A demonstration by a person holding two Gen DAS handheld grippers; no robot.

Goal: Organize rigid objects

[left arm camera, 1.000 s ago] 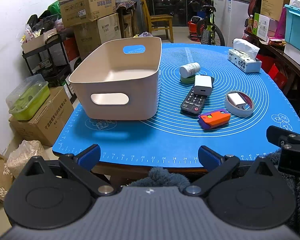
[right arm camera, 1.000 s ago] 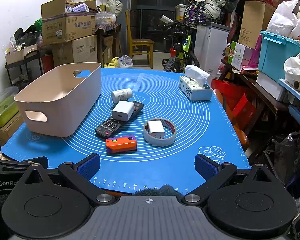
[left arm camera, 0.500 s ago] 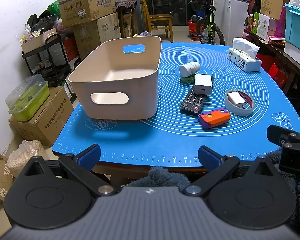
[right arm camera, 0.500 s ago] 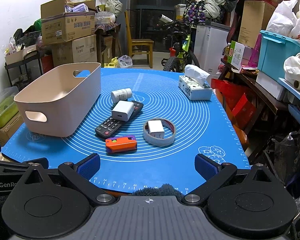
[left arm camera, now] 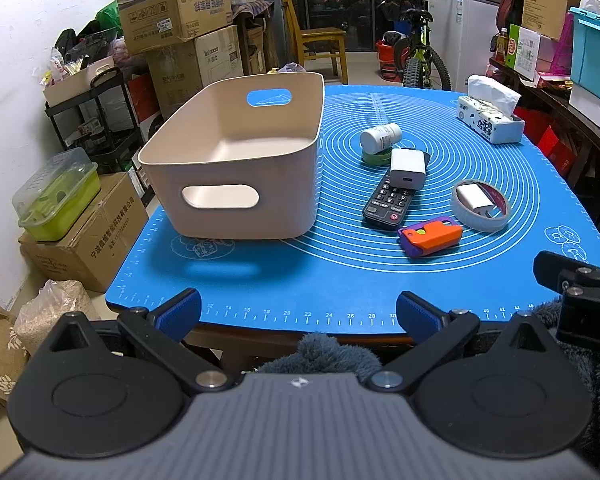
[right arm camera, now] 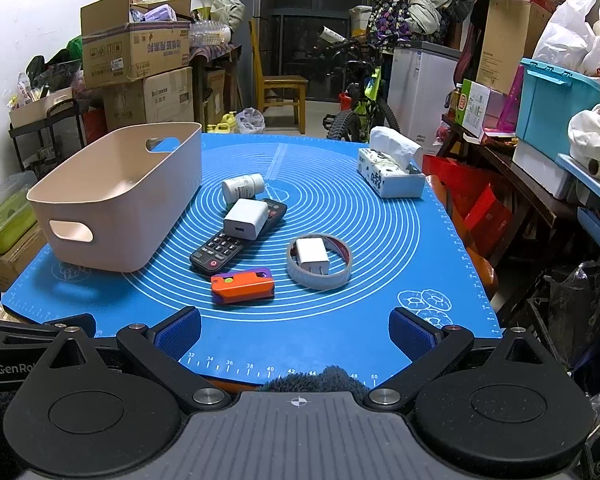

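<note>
Beige plastic, the empty storage bin sits on the left of the blue silicone mat covering the desk; the things to sort lie in a cluster just to its right. Stacking is the main hazard. A white charger rests on the far end of the black remote, so lifting the remote first would likely tip the charger off. A white pill bottle lies on its side across a green tape roll and could roll if nudged. A second charger lies inside the grey tape ring, awkward to pinch cleanly. The orange and purple box cutter is nearest and free. Both the left hand-held gripper and right hand-held gripper hover at the near desk edge, jaws apart, holding nothing.
</note>
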